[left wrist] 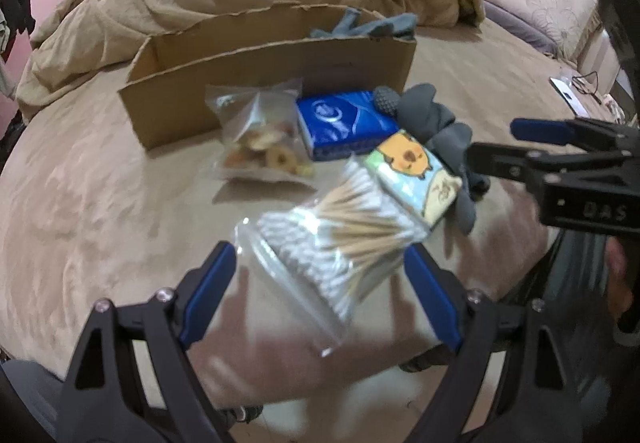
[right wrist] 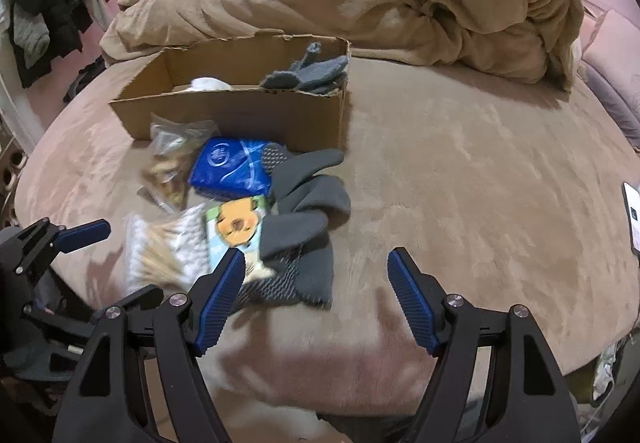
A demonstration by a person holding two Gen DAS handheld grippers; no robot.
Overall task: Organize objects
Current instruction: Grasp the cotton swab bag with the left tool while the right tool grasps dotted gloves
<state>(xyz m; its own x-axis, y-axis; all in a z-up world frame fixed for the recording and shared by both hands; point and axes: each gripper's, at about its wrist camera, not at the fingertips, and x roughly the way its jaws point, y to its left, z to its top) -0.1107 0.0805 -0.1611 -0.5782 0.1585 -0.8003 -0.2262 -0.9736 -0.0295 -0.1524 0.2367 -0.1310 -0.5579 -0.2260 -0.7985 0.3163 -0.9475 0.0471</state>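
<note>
Close by, clear bag of wooden cotton swabs [left wrist: 340,239] lying slanted on the tan bed [left wrist: 100,203], white tips bunched, left gripper [left wrist: 320,283] jaws spread around it, right gripper [right wrist: 316,299] jaws released, empty.

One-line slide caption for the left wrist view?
Open left gripper above a cotton swab pack, cardboard box behind.

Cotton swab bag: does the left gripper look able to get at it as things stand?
Probably yes. The left gripper is open, the cotton swab bag lies between its fingers with nothing on top.
</note>
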